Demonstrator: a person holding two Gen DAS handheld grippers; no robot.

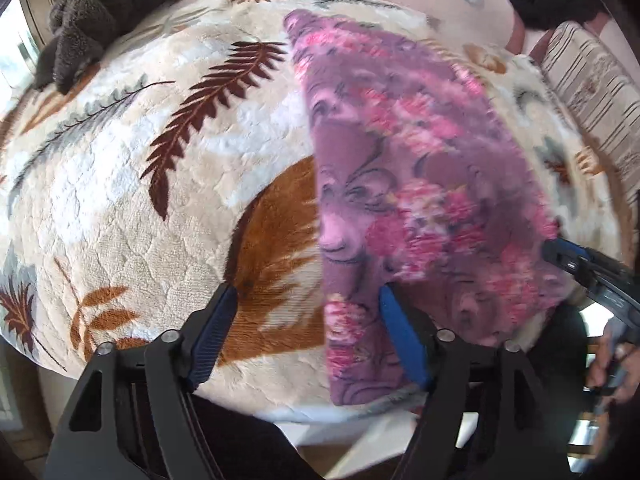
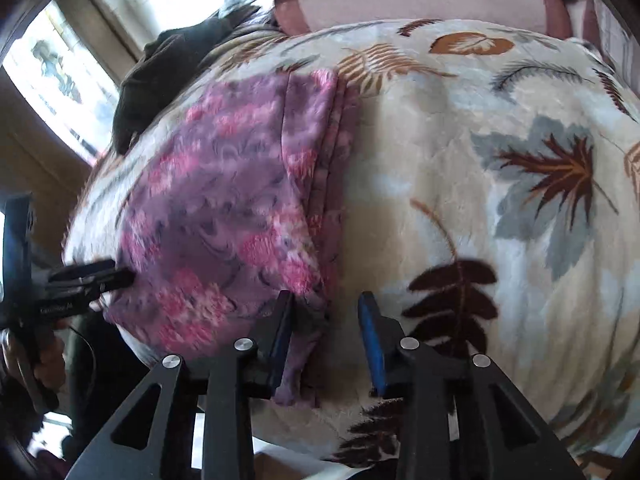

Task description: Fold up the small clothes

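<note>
1. Two grippers in play, both working one small purple floral garment (image 1: 404, 184) that's lying on a cream leaf-print blanket (image 1: 120, 208).
2. Left wrist view: the left gripper (image 1: 308, 332) has its jaws spread wide. The right-hand finger sits over the garment's near edge at about 5 o'clock, the other finger is over bare blanket at 7 o'clock. Nothing pinched between them.
3. Same view, the right gripper (image 1: 560, 252) pokes in from 3 o'clock, right up against the garment's right edge. Can't tell from here how wide it is.
4. Right wrist view: the right gripper (image 2: 326, 332) is partly open, a narrower gap than the left one. A bunched bit of the garment (image 2: 224, 208) hangs between the fingers at 6 o'clock, touching the left-hand finger only, so it's not clamped.
5. In that view the garment runs from 6 up toward 11 o'clock, with stacked folded layers along its right edge. The left gripper (image 2: 120, 276) touches its edge at 9 o'clock.
6. Dark grey fuzzy cloth (image 1: 84, 20) is heaped at 11 o'clock on the blanket's far side, well apart from the garment.
7. Both views are motion-blurred, so the fabric pattern is smeary.
</note>
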